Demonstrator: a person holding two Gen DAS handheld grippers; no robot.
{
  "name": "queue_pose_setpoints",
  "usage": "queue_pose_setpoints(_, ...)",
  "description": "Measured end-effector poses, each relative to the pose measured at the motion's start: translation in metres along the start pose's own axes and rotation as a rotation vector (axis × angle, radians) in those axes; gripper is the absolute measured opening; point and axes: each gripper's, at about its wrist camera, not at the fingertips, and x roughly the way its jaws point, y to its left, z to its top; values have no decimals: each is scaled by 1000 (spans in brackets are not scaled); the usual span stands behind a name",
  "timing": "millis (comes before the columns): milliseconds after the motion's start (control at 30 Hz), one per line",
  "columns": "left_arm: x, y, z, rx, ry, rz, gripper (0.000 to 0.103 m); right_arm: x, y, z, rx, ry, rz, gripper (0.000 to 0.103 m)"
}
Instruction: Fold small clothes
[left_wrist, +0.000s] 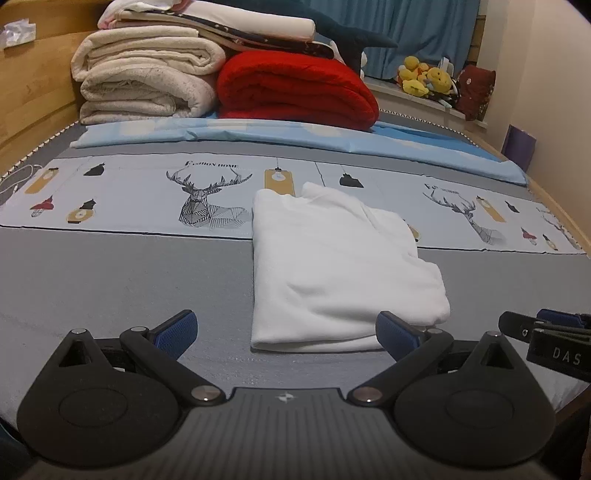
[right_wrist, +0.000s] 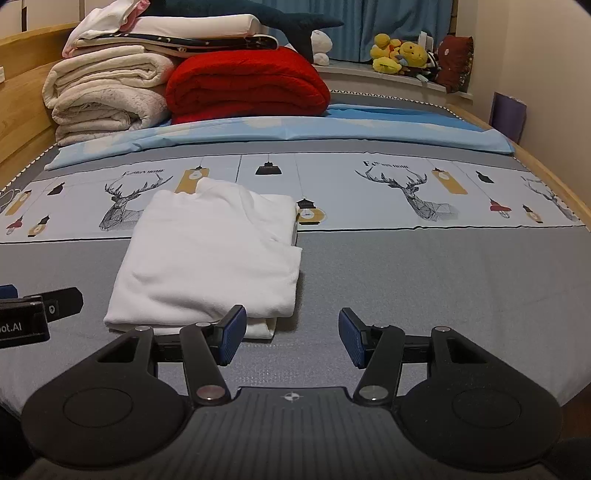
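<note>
On the grey bed cover (left_wrist: 129, 280) lies the folded white garment (left_wrist: 332, 266), its far end over the deer-print strip (right_wrist: 406, 192). Left claw (left_wrist: 286, 334) gapes wide at its near edge, nothing gripped; right claw (right_wrist: 291, 338) spreads wide too, seemingly just clear of the corner.

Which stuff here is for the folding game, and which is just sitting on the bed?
For the folding:
- white garment, folded on the grey bedspread
- left gripper, open
- right gripper, open

Just lying about:
- red blanket
- cream blankets
- blue sheet
- yellow plush toys
</note>
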Motion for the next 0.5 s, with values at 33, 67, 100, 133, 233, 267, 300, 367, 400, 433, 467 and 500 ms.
queue_pose_setpoints(33,1,0,0,2,1,1,103,0,1,0,-4,0,0,57)
queue_pose_setpoints(67,1,0,0,5,1,2,103,0,1,-1,-7,0,-1,57)
queue_pose_setpoints(100,1,0,0,6,2,2,103,1,1,-1,-10,-1,-1,57)
queue_pose_setpoints(133,2,0,-1,6,3,2,103,1,2,-1,-11,-1,-1,57)
queue_pose_setpoints(233,2,0,-1,6,3,1,103,1,2,-1,-10,-1,-1,57)
queue_pose_setpoints(267,2,0,-1,7,4,1,103,0,2,-1,-11,-1,-1,57)
queue_pose_setpoints(300,2,0,-1,6,4,0,103,1,2,-1,-12,-1,-1,57)
queue_pose_setpoints(367,2,0,-1,6,5,-1,103,0,3,-1,-14,-1,-1,57)
queue_pose_setpoints(400,2,0,-1,5,5,-3,103,0,4,-1,-16,-2,-1,57)
queue_pose_setpoints(433,2,0,-1,5,5,-3,103,0,4,-1,-17,-1,-1,57)
queue_pose_setpoints(467,2,0,-1,4,5,-5,103,0,4,-1,-17,-1,-1,57)
queue_pose_setpoints(500,1,-1,-2,2,3,-5,103,0,4,-2,-17,0,-2,57)
